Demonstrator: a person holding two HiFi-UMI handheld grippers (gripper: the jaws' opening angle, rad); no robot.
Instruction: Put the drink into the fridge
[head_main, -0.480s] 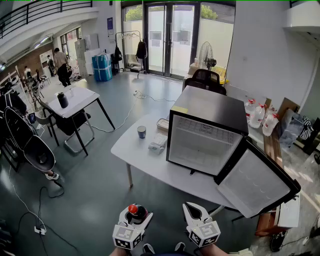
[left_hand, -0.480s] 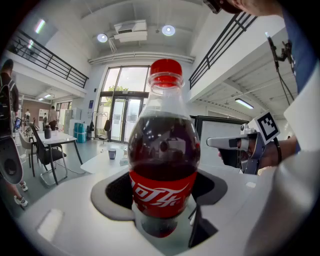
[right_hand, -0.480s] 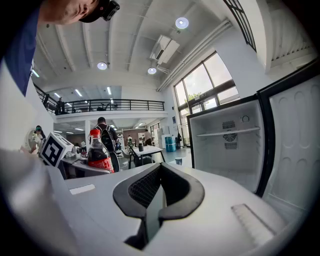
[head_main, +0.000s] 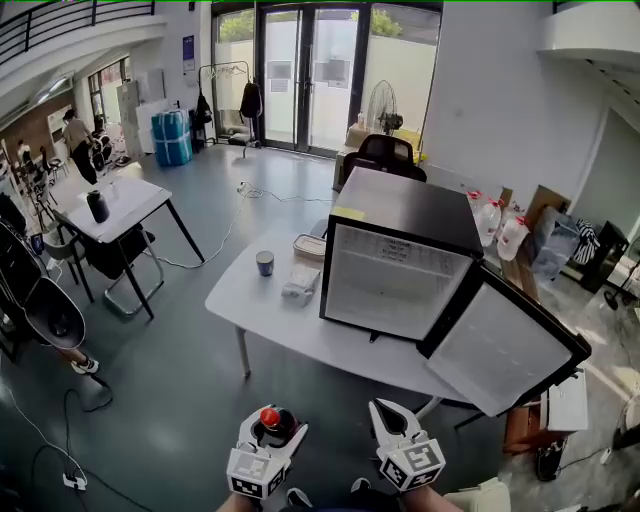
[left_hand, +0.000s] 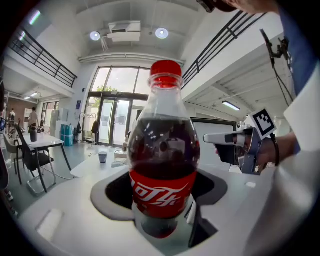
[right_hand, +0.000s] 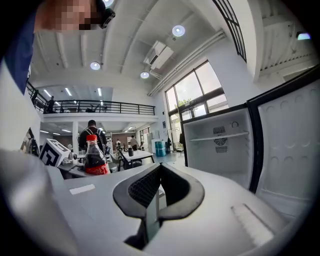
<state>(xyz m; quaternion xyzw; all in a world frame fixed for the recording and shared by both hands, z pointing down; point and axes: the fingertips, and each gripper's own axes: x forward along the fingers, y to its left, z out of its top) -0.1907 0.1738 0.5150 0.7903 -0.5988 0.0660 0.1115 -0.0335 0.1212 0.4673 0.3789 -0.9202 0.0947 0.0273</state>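
Up ahead, the fridge (head_main: 398, 205) shows further left (bottle (head_main: 270, 420) still gripped).

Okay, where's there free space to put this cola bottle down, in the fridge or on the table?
The fridge looks bare inside, above and below its one shelf, with the door swung wide. The table is bare along its near edge, before the fridge. Crowded: the far side left of the fridge, with cup, white bundle and box.

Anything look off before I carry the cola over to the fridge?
Nothing stands out: the cola bottle sits upright and capped in the left claw, no spill, and the fridge door hangs wide open.
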